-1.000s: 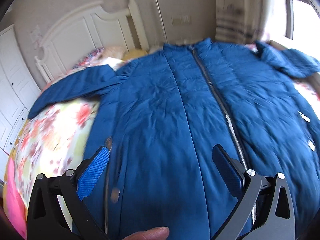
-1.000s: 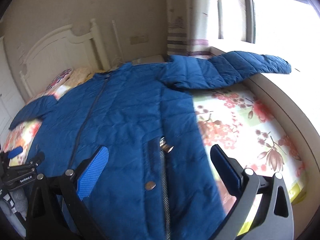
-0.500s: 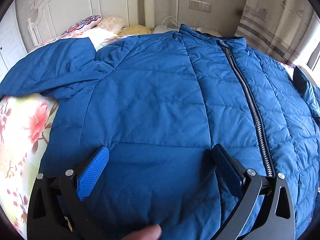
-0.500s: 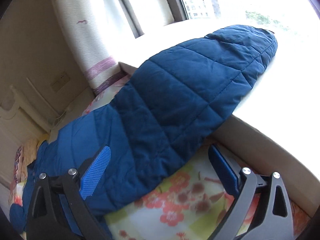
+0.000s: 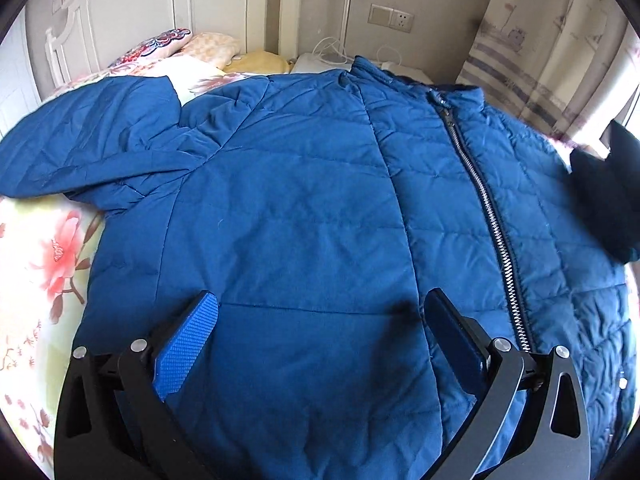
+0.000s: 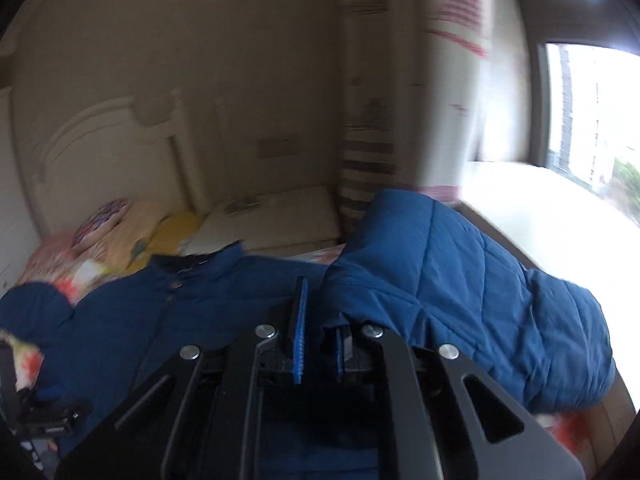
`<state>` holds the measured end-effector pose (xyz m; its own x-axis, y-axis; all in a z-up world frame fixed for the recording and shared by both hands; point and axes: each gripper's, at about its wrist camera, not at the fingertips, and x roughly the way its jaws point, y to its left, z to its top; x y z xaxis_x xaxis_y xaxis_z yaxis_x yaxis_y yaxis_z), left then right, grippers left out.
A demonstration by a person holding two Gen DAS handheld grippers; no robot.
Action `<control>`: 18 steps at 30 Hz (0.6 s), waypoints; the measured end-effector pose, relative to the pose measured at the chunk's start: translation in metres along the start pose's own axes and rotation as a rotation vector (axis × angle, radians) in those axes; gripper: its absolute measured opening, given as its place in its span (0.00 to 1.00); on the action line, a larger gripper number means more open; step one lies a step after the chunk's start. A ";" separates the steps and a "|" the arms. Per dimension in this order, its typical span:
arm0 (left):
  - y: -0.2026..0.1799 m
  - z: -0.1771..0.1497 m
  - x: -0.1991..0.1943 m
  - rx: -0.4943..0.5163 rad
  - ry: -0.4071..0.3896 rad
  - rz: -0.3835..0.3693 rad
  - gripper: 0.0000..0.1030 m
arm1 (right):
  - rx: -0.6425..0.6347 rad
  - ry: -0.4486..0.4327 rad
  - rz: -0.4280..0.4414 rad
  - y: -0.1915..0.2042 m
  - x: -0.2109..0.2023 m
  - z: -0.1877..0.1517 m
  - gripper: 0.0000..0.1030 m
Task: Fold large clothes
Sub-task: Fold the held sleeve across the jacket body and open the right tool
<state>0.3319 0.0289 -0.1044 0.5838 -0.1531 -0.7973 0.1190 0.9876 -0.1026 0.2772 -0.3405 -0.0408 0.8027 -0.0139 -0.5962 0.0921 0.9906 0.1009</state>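
Left wrist view: the blue quilted jacket (image 5: 288, 208) is lying front-up on the floral bedsheet (image 5: 44, 264), its collar pointing toward the white headboard (image 5: 132, 4). The zipper (image 5: 484, 208) is running closed down the right part of the frame. One sleeve (image 5: 84, 148) is lying spread out to the left, near the pillows (image 5: 200, 46). The left gripper (image 5: 320, 316) is hovering over the lower front panel with its jaws standing wide apart — nothing is sitting between the blue pads (image 5: 188, 344). A dark fold of the garment is showing at the right edge.

Right wrist view: the frame is blurring with motion. The right gripper (image 6: 318, 332) has just been closing, and its jaws are now standing nearly together. The other sleeve (image 6: 460, 280) is bunching up beside the window sill (image 6: 540, 208), its edge reaching down into the narrow gap between the pads — the gripper is pinching this sleeve fabric. The jacket body is lying to the left, below the striped curtain (image 6: 368, 152).
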 end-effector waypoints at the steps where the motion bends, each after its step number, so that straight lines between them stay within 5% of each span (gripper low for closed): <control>1: 0.002 0.000 -0.001 -0.008 -0.003 -0.012 0.96 | -0.054 0.043 0.046 0.026 0.010 -0.007 0.10; 4: 0.003 0.000 -0.001 -0.013 -0.007 -0.022 0.96 | -0.175 0.263 0.133 0.090 0.044 -0.054 0.12; 5: 0.003 0.000 -0.002 -0.014 -0.007 -0.024 0.96 | -0.199 0.352 0.131 0.099 0.061 -0.071 0.20; 7: 0.003 0.000 -0.002 -0.015 -0.010 -0.031 0.96 | -0.229 0.373 0.127 0.102 0.068 -0.085 0.25; 10: 0.003 0.000 -0.003 -0.017 -0.011 -0.035 0.96 | -0.165 0.444 0.225 0.090 0.057 -0.078 0.62; 11: 0.003 0.000 -0.003 -0.016 -0.010 -0.034 0.96 | -0.132 0.439 0.249 0.080 0.041 -0.072 0.70; 14: 0.002 -0.001 -0.004 -0.009 -0.009 -0.032 0.96 | -0.055 0.299 0.196 0.045 -0.008 -0.061 0.70; 18: 0.004 -0.001 -0.005 -0.013 -0.009 -0.039 0.96 | 0.300 0.195 0.103 -0.059 -0.032 -0.061 0.70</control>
<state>0.3285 0.0340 -0.1015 0.5865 -0.1920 -0.7869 0.1317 0.9812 -0.1413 0.2103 -0.3905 -0.0765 0.6919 0.1392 -0.7084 0.2084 0.9009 0.3806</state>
